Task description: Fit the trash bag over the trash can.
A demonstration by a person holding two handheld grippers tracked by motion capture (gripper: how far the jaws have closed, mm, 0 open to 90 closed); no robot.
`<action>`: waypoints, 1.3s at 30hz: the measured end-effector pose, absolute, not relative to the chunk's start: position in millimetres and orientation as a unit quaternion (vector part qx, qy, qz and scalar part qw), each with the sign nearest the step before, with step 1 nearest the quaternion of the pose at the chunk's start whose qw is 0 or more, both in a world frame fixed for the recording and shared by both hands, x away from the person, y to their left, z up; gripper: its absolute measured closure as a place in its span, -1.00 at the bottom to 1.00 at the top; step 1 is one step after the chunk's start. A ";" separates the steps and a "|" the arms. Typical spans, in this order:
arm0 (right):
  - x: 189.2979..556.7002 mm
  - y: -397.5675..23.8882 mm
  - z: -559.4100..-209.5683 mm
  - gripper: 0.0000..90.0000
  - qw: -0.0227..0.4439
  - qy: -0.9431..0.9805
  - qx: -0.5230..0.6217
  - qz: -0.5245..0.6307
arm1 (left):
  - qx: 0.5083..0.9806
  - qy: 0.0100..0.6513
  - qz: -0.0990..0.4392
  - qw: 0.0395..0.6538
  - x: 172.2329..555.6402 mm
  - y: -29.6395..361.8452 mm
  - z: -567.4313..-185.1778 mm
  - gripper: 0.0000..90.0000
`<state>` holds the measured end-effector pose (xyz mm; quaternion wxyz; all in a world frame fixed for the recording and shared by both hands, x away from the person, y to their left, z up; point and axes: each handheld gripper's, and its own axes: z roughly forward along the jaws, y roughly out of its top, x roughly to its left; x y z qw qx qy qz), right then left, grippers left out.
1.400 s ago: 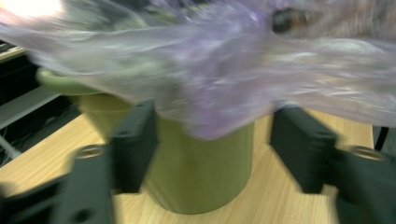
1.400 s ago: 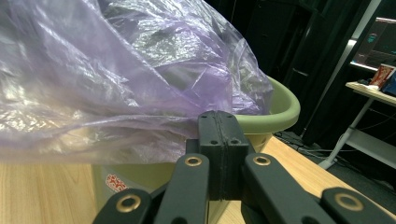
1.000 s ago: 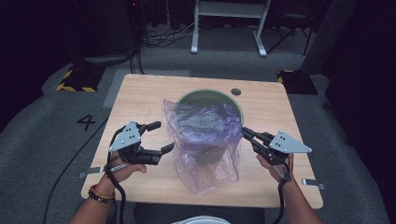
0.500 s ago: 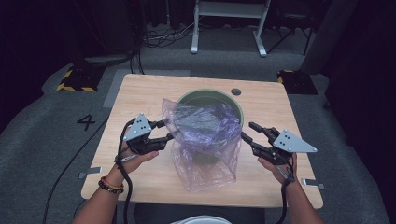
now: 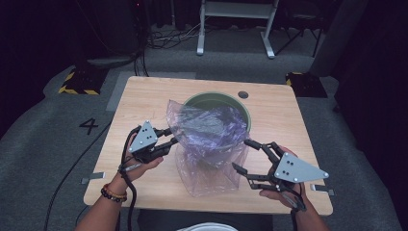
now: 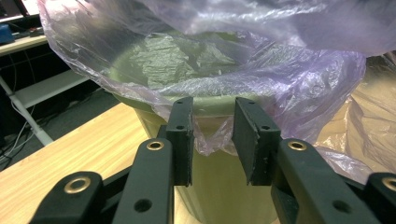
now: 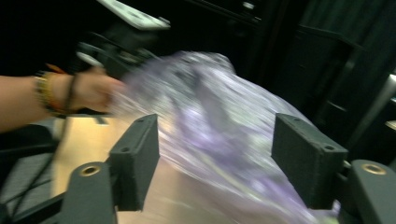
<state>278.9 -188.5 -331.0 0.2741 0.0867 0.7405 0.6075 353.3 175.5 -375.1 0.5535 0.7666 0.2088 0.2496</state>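
A: Left tool (image 6: 212, 140) has just been closing, bag (image 5: 211, 139) edge between its jaws, not yet pinched. Right tool (image 5: 250, 159) has just opened, empty, beside the bag.

B: Bag's draped over the bin (image 5: 240, 108) on the worktop (image 5: 144, 96). Next, I'd say: pinch, then pull that edge down over the rim.

The high view looks forward and down from above the person's side, taking in the whole table (image 5: 144, 96). The left tool's camera sits very close to the bin (image 6: 219, 186) and its plastic bag (image 6: 289, 79), looking level along the jaws. The right tool's camera, farther off and blurred, faces the same bag (image 7: 210, 116).
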 end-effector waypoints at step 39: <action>351.7 -228.0 -360.6 1.00 0.376 0.724 0.244 0.525 | 0.749 0.202 0.320 0.544 363.3 192.2 -349.7 0.90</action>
